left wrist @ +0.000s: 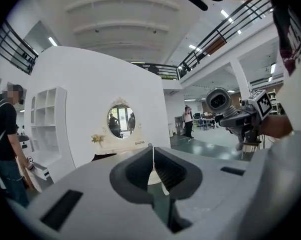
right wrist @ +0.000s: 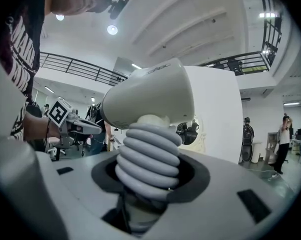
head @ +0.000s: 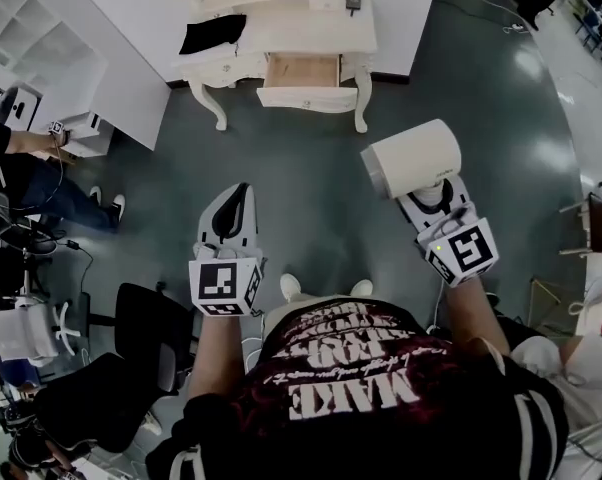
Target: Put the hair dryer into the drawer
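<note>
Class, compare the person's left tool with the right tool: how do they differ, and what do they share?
The left tool has its jaws together; the right tool has them apart around a ribbed handle. The left tool is empty; the right tool grips the hair dryer. Both are held out toward the white dressing table.

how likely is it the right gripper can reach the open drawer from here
Probably not from here: the right gripper, shut on the hair dryer, is well short of the open drawer. Nothing stands on the floor between, so walking up should do.
</note>
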`<state>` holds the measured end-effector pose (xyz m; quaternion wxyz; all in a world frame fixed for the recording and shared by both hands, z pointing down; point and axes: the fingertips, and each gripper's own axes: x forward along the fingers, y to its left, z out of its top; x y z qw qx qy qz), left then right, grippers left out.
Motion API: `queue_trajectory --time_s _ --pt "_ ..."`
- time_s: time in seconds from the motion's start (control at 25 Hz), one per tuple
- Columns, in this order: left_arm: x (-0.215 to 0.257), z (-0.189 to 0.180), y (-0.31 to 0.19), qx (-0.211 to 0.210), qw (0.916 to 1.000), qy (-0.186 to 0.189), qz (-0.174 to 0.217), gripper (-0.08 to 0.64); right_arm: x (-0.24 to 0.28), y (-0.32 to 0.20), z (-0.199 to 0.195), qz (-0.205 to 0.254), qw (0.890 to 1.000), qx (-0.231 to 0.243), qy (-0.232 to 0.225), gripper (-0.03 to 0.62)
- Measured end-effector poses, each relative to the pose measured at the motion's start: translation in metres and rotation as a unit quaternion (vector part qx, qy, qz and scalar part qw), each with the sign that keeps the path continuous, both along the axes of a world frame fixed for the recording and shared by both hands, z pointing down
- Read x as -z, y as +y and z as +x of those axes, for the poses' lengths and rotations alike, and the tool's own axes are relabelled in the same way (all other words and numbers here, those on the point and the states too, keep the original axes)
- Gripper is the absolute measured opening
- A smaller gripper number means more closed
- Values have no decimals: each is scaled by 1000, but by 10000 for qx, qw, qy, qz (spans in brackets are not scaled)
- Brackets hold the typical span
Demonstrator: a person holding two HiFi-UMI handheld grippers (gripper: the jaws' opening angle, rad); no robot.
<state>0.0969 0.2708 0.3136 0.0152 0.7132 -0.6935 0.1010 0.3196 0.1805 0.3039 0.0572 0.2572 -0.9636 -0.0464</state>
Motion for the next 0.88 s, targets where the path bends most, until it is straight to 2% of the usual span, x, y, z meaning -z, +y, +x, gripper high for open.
queue_trajectory --time_s 0.12,0.32,0.64,0.88 --pt "-3 -17 5 -82 9999 -134 -40 12 5 0 -18 -6 9998 -109 -139 195" --pt "-21 -51 6 -305 9994 -31 -160 12 5 3 -53 -34 9991 -363 -234 195" --pt "-12 -105 -7 -690 9976 -36 23 12 6 11 -98 -111 9971 -726 -222 195" --pt "-16 -131 -15 -1033 9946 31 64 12 7 19 -120 -223 9937 -1059 -276 195"
